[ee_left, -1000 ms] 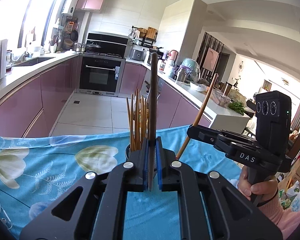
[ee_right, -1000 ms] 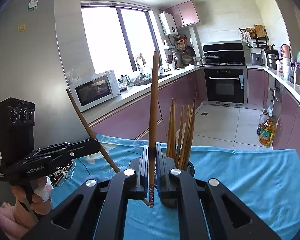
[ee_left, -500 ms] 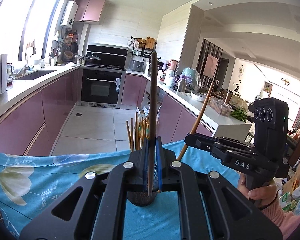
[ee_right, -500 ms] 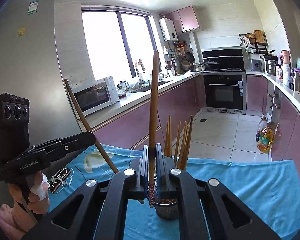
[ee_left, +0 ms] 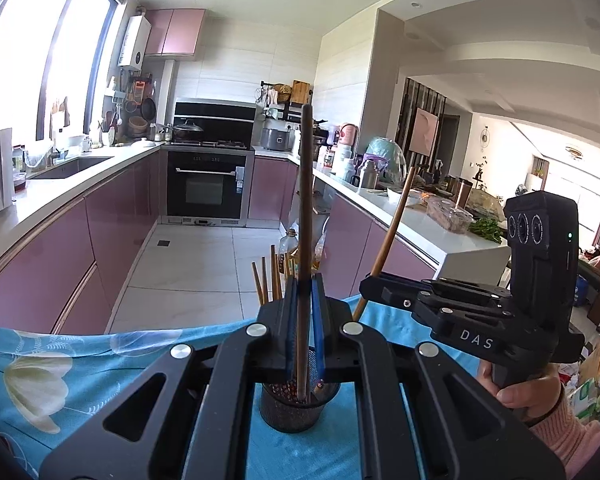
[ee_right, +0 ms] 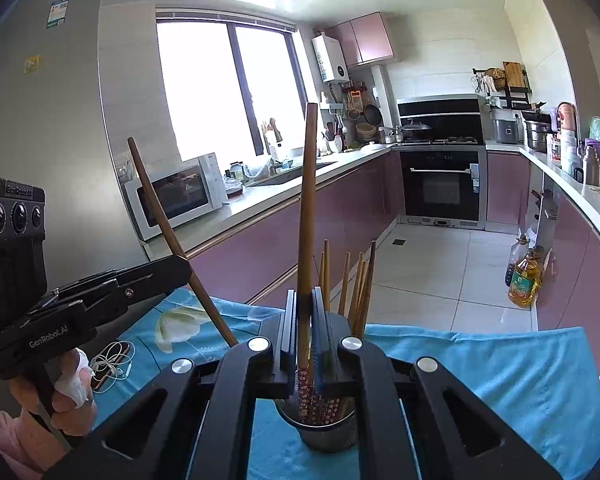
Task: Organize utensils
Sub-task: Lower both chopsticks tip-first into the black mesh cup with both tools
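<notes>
Standing upright between each gripper's clamped fingers (ee_left: 318,320) — one chopstick (ee_left: 305,216) apiece.

Microwave (ee_right: 176,200), oven (ee_left: 207,184), oil bottle (ee_right: 525,282), earphones (ee_right: 110,362).

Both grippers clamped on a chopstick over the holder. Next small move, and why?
Probably lower the left gripper: its chopstick stands upright, tip right at the holder mouth among other chopsticks; then open. The right gripper can follow.

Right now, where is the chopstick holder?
In both wrist views the holder stands on the blue cloth, low in the middle, just beyond the left gripper and the right gripper, each shut on one chopstick above it.
</notes>
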Available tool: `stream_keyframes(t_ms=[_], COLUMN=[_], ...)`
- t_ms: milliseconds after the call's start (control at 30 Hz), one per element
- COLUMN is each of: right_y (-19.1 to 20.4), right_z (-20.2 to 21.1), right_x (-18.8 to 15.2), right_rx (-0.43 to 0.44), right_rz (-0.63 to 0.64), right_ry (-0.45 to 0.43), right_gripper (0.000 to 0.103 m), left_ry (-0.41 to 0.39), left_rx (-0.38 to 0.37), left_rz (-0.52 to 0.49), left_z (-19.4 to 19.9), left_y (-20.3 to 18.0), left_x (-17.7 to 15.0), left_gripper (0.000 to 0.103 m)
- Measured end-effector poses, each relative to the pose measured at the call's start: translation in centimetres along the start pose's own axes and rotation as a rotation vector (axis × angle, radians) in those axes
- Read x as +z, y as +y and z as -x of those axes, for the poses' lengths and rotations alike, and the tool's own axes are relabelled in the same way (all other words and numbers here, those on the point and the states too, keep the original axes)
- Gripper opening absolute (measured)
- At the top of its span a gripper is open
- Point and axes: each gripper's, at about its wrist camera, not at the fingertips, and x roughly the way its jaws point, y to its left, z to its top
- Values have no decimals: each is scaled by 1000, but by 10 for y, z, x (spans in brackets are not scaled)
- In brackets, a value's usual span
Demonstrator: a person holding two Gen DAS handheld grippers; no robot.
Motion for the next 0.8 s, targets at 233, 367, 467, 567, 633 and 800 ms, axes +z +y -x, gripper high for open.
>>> stream_keyframes(t_ms=[233, 367, 467, 567, 633, 800], right_y=[-2, -1, -1, -2, -2, -3], right_z=[-6, -10, -12, -12, -14, -16], right_x=[-3, -5, -5, -5, -5, -5], right_rx=[-12, -17, -18, -18, -20, -22], right_rz=[-9, -11, -13, -15, -16, -19], right_ry=[13, 20, 27, 31, 34, 41], right_gripper=[6, 6, 6, 6, 6, 6], left_ry=[18, 29, 38, 47, 51, 62], left_rx=[-3, -1, -1, -1, -1, -1], left_rz=[11, 12, 13, 14, 15, 18], left_z=[-11, -19, -22, -26, -25, -30], left_y=[-1, 4, 4, 5, 6, 8], left_x=[-4, -1, -3, -5, -3, -5], left_gripper=[8, 8, 8, 8, 8, 8])
